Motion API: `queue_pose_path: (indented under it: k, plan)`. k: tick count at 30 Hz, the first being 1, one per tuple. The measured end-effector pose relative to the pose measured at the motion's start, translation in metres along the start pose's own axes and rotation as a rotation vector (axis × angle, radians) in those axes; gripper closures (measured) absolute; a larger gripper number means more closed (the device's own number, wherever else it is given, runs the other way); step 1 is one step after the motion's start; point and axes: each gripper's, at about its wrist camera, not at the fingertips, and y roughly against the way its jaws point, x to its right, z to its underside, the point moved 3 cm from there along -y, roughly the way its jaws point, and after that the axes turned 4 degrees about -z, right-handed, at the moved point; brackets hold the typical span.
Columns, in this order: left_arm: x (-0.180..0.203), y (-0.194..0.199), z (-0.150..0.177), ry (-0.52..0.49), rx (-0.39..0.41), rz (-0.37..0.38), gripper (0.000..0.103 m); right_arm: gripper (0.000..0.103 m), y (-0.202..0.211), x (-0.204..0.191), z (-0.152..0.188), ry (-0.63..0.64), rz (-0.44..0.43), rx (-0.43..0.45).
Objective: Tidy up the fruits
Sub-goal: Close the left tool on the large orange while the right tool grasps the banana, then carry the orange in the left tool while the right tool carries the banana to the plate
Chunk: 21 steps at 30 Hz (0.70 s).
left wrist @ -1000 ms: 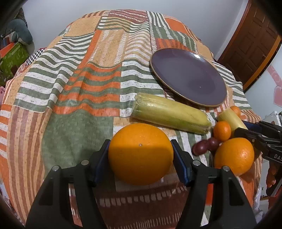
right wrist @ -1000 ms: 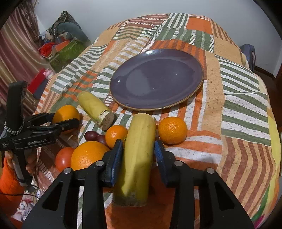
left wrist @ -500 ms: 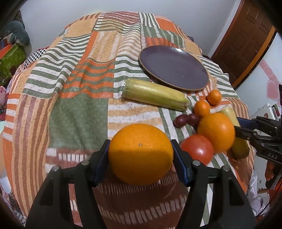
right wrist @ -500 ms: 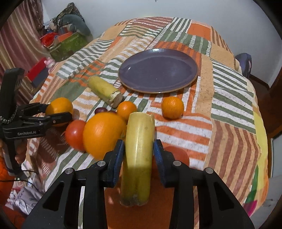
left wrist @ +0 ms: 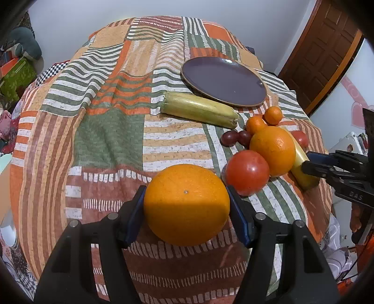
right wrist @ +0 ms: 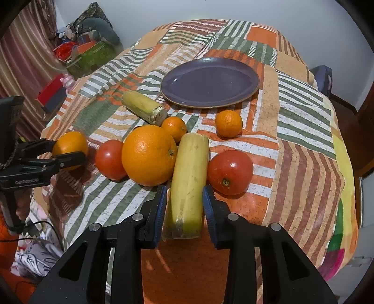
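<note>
Transport is the step judged in hand. An orange [left wrist: 186, 204] is clamped in the left claw [left wrist: 186, 208] above the surface [left wrist: 107, 140]; a yellow stalk piece [right wrist: 188, 184] is pinched in the right claw [right wrist: 184, 205]. Next, both likely need carrying to the bare purple plate [right wrist: 252, 79] and releasing.

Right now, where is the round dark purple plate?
In the right wrist view the round dark purple plate lies empty on the far middle of the patchwork cloth, just beyond the small mandarin and the yellow-green cob.

White walls [left wrist: 93, 18], brown wooden door [left wrist: 327, 53], striped curtain [right wrist: 21, 58], patchwork-covered table [left wrist: 105, 140].
</note>
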Motion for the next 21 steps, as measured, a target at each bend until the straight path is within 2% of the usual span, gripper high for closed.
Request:
queue_pose_path:
  k: [5,11,21]
  plan:
    - [0.003,0.002,0.004,0.003,-0.002,0.006,0.038,0.068,-0.015,0.006,-0.003,-0.044,-0.026,-0.012]
    - [0.004,0.002,0.005,0.008,-0.004,0.004,0.038,0.07,-0.024,0.004,-0.004,-0.025,0.003,0.003]
    - [0.009,0.011,-0.007,-0.008,0.035,-0.002,0.038,0.072,-0.003,0.006,-0.005,-0.033,0.009,0.089]
